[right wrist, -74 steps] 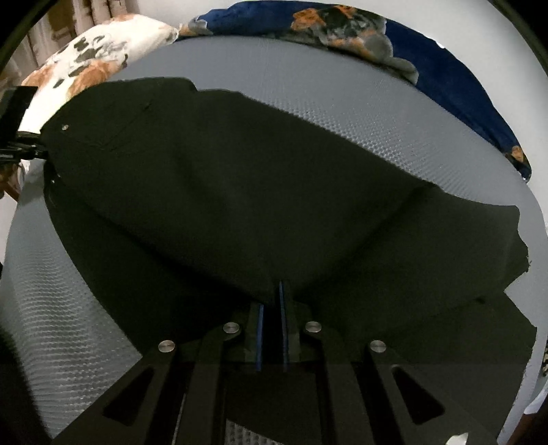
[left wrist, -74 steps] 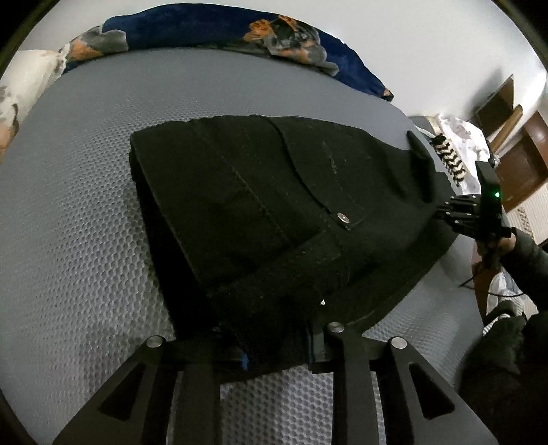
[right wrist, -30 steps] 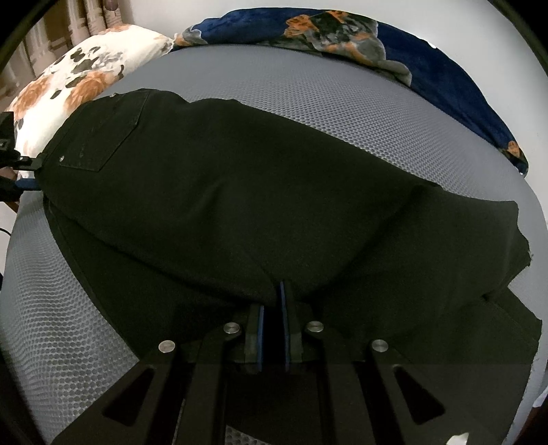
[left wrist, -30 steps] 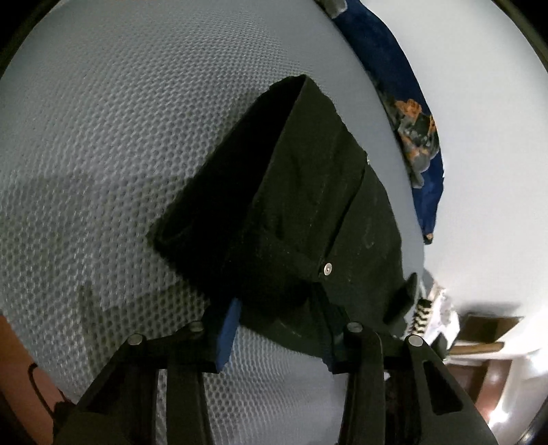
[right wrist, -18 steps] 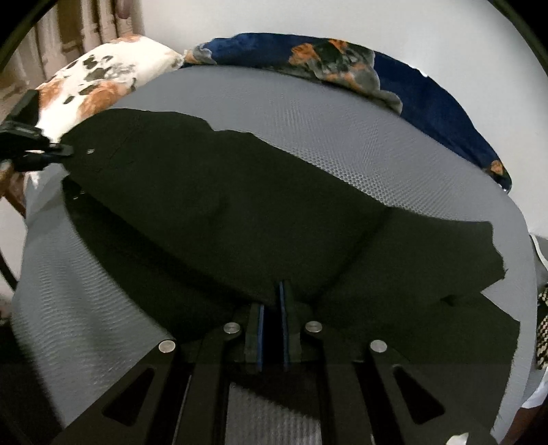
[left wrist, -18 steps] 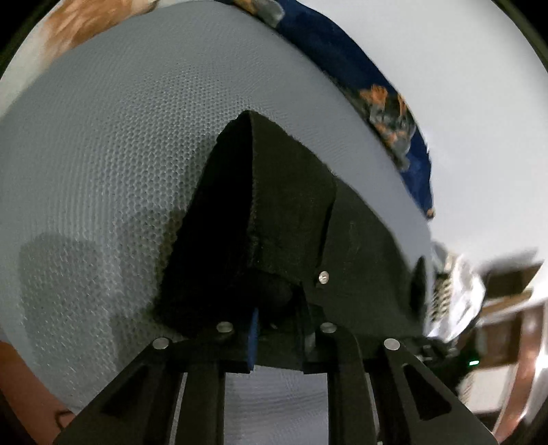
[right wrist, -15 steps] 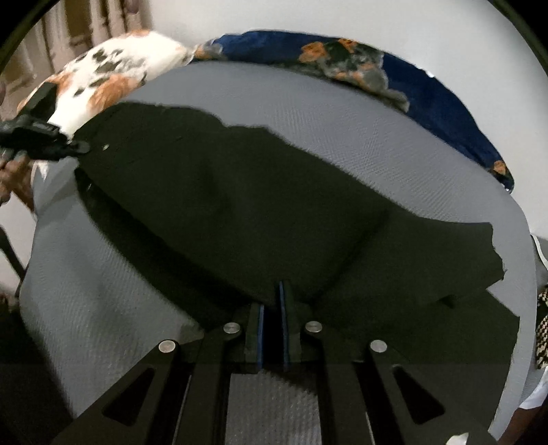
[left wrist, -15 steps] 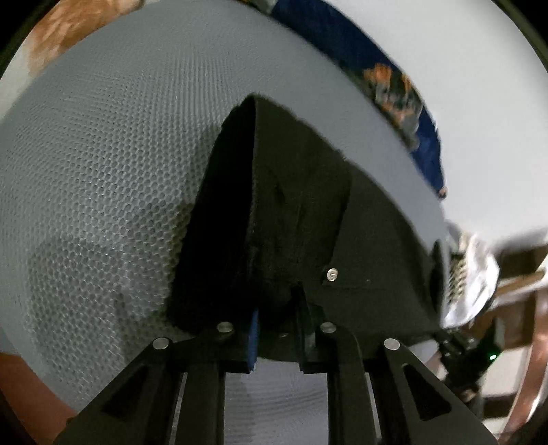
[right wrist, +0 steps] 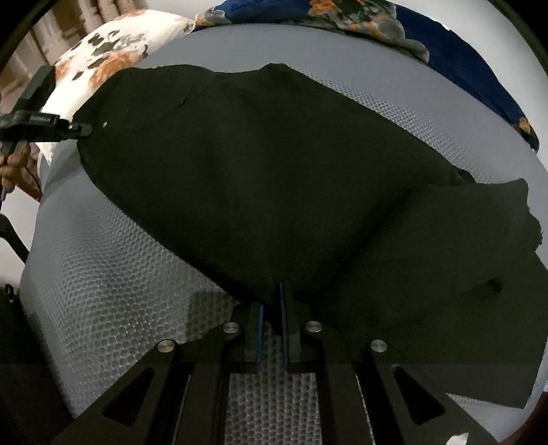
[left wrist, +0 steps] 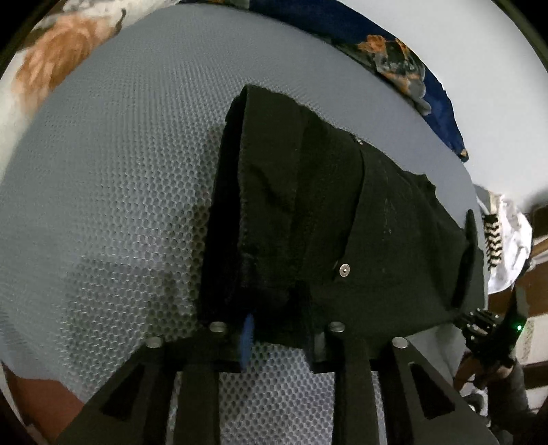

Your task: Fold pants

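While each gripper (left wrist: 279,333) (right wrist: 272,316) pinches a pants (right wrist: 274,178) edge, bare mattress (left wrist: 113,191) lies leftward.

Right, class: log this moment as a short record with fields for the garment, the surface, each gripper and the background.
garment: black denim pants with a metal rivet, lifted at two points
surface: grey honeycomb-mesh mattress
left gripper: shut on the pants near the rivet
right gripper: shut on a pants edge
background: navy floral blanket, white floral pillow
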Demonstrator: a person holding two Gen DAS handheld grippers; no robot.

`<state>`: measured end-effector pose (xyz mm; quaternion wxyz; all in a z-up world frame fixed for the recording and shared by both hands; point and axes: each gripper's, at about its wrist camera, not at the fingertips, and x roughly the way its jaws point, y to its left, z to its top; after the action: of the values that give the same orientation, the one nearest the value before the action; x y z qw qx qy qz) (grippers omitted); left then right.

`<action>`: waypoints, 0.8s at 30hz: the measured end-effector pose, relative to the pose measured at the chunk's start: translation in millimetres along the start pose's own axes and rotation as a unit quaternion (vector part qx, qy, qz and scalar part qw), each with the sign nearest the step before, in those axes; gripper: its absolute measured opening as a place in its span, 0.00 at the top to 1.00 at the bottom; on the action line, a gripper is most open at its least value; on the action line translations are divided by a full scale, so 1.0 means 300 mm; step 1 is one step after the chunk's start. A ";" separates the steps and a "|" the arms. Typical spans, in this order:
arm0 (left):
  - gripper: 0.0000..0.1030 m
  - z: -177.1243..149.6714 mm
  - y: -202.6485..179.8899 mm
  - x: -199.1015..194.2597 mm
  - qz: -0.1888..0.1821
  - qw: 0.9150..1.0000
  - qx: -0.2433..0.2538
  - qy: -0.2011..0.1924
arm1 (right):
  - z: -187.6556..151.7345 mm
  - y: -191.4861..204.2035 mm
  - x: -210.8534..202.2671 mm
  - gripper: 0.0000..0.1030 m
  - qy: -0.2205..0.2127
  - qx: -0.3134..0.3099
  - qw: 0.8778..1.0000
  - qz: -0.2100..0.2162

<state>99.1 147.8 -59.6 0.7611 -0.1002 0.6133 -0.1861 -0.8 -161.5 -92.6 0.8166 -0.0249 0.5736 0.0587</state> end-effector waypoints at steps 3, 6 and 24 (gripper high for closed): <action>0.59 -0.011 -0.028 -0.044 0.028 0.999 0.025 -0.007 | 0.001 -0.005 0.000 0.93 -0.004 0.004 1.000 0.002; 0.58 -0.042 -0.055 -0.096 0.074 0.995 0.065 -0.021 | 0.002 -0.018 -0.003 0.92 -0.007 0.012 1.000 0.009; 0.58 -0.223 -0.744 0.103 -0.065 0.927 0.369 -0.028 | 0.041 -0.122 -0.056 0.84 -0.036 0.062 0.997 0.041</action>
<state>4.0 -62.8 -17.5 0.7472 0.1426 0.4721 -0.4455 9.5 -197.6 -73.7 0.8336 0.0509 0.5470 0.0574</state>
